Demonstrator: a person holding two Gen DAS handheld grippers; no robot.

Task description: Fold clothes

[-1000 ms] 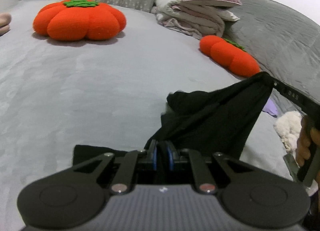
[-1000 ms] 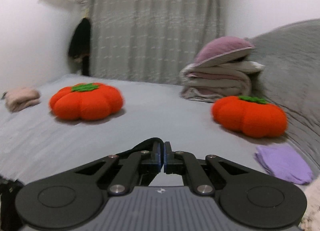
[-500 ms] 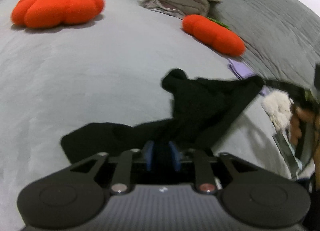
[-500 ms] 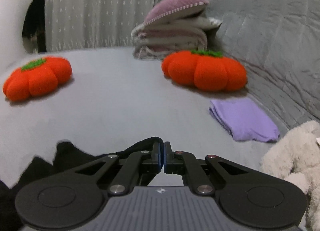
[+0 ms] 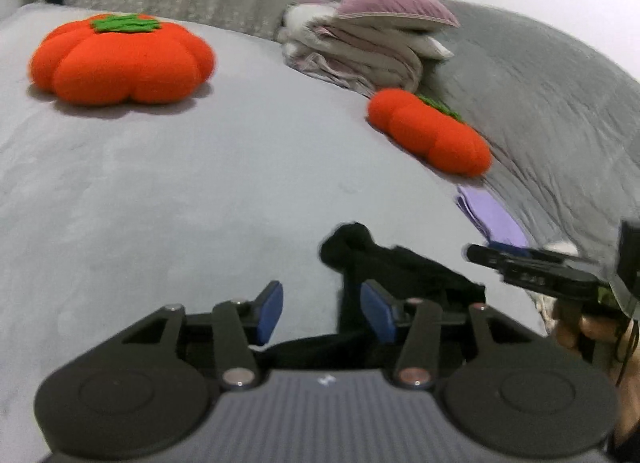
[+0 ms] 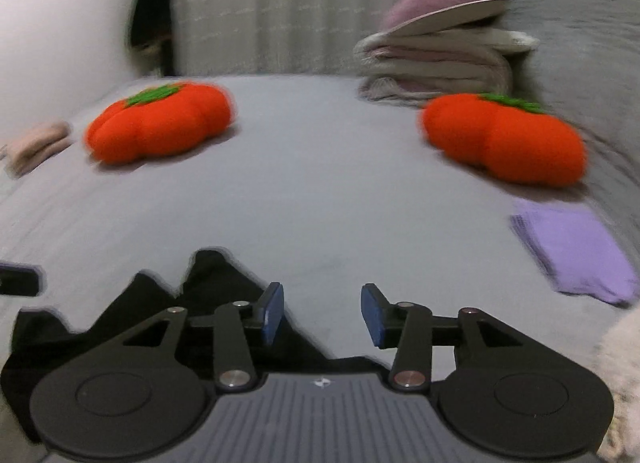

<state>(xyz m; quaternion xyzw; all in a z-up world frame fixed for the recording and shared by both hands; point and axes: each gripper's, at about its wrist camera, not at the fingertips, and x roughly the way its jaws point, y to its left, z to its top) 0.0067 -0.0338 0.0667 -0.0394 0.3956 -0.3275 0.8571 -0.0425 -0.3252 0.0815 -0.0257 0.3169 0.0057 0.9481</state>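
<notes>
A black garment (image 5: 404,267) lies crumpled on the grey bed (image 5: 200,191), just ahead of my left gripper (image 5: 323,315). That gripper is open, with a fold of the cloth by its right blue pad (image 5: 376,317). In the right wrist view the same black garment (image 6: 160,303) lies low on the left, partly under the gripper body. My right gripper (image 6: 323,313) is open over bare bed with nothing between its pads. From the left wrist view the right gripper (image 5: 484,253) pokes in from the right, held by a hand (image 5: 580,327).
Two orange pumpkin cushions (image 6: 160,127) (image 6: 504,139) sit further up the bed. A folded purple cloth (image 6: 576,255) lies at the right, near a white plush toy (image 6: 620,351). Folded blankets under a mauve pillow (image 6: 436,59) are stacked at the back. A pink bundle (image 6: 36,145) lies far left.
Both grippers were shut on the black garment and holding it stretched above the bed. Both have opened and let it go, and it has dropped onto the bed.
</notes>
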